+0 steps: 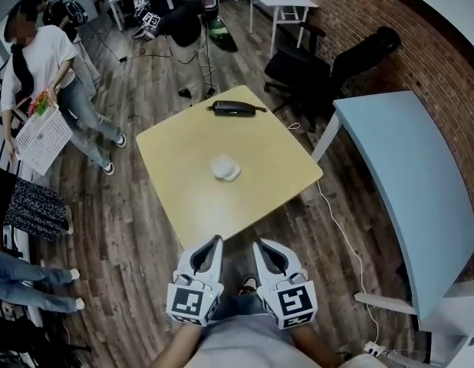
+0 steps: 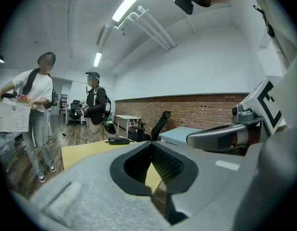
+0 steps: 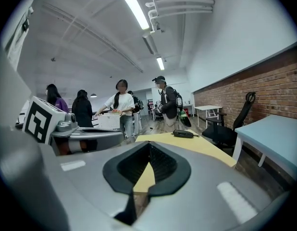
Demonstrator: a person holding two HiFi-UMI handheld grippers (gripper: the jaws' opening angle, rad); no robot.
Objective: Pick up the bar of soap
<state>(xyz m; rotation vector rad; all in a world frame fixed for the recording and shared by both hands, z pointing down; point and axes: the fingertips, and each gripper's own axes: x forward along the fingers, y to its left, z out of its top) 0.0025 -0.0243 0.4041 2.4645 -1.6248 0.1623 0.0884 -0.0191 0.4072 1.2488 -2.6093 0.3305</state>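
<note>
The bar of soap (image 1: 225,167) is a small white lump lying near the middle of the square yellow table (image 1: 183,152). Both grippers hang side by side off the table's near edge, well short of the soap. My left gripper (image 1: 215,241) has its jaws shut on nothing, and my right gripper (image 1: 260,244) looks shut and empty too. In the left gripper view, the closed jaws of the left gripper (image 2: 151,148) hide the soap; only a strip of the table (image 2: 86,150) shows. The right gripper (image 3: 148,149) view likewise shows just the table (image 3: 201,146).
A black handset-like device (image 1: 234,108) lies at the table's far edge. A light blue table (image 1: 406,182) stands to the right and a black office chair (image 1: 298,71) behind. A person with a white basket (image 1: 41,133) stands at the left. A cable (image 1: 340,221) runs across the wooden floor.
</note>
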